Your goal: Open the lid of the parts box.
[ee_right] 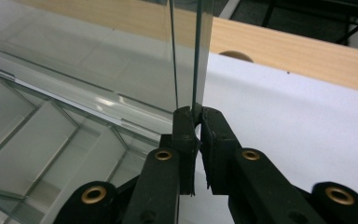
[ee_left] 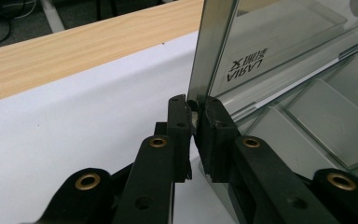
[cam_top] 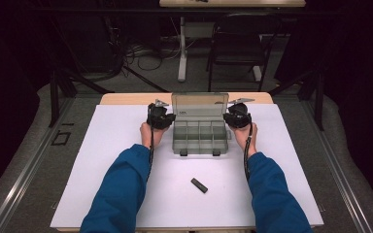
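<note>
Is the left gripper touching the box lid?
Touching. The left gripper view shows the left gripper with its jaws pinched on the lid's side edge.

Left gripper [cam_top: 161,115], right gripper [cam_top: 237,116]: jaws clamped.

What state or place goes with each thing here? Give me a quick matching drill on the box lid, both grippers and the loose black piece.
1. lid
2. left gripper
3. right gripper
4. small black piece

A. lying loose on the white mat, nearer the person than the box
B. shut on the lid's right edge
C. standing upright, open
D. shut on the lid's left edge

Pairs: 1-C, 2-D, 3-B, 4-A
</note>
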Tool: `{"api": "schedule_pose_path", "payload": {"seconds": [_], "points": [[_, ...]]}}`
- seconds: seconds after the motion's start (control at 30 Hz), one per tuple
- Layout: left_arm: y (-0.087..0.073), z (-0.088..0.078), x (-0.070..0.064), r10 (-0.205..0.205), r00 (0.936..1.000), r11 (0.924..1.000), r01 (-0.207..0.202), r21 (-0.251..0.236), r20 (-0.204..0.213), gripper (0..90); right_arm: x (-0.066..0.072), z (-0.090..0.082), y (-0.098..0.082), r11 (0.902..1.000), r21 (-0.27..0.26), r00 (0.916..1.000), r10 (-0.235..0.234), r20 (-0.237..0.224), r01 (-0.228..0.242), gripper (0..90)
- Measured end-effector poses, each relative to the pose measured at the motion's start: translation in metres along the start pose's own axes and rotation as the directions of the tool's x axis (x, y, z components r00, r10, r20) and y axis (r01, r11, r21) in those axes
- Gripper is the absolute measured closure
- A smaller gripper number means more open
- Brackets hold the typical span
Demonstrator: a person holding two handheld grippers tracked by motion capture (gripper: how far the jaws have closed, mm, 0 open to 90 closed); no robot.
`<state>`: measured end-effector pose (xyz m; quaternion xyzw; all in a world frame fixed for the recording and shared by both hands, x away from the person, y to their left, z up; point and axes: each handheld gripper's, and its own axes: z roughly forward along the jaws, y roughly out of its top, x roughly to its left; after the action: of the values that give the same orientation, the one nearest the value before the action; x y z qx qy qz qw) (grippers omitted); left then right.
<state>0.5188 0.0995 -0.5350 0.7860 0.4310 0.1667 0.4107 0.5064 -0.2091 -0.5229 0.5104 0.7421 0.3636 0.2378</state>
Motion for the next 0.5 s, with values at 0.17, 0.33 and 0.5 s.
{"api": "schedule_pose_path", "payload": {"seconds": [0.17, 0.33, 0.5], "points": [[0.0, 0.0012, 0.0, -0.005, 1.0, 1.0, 0.005, 0.001, -0.001, 82.8, -0.0008, 0.0029, -0.0024, 0.9999, -0.002, 0.9999, 0.013, -0.001, -0.013, 84.4], [0.0009, 0.002, 0.0001, -0.008, 1.0, 0.9999, 0.008, 0.007, -0.003, 82.7, -0.0008, 0.0031, -0.0024, 0.9999, 0.0, 0.9999, 0.015, 0.0, -0.015, 84.6], [0.0016, 0.0033, 0.0002, -0.012, 0.9999, 0.9999, 0.012, 0.01, -0.006, 82.4, -0.0005, 0.0039, -0.0024, 0.9998, 0.004, 0.9998, 0.018, 0.005, -0.018, 84.6]]}}
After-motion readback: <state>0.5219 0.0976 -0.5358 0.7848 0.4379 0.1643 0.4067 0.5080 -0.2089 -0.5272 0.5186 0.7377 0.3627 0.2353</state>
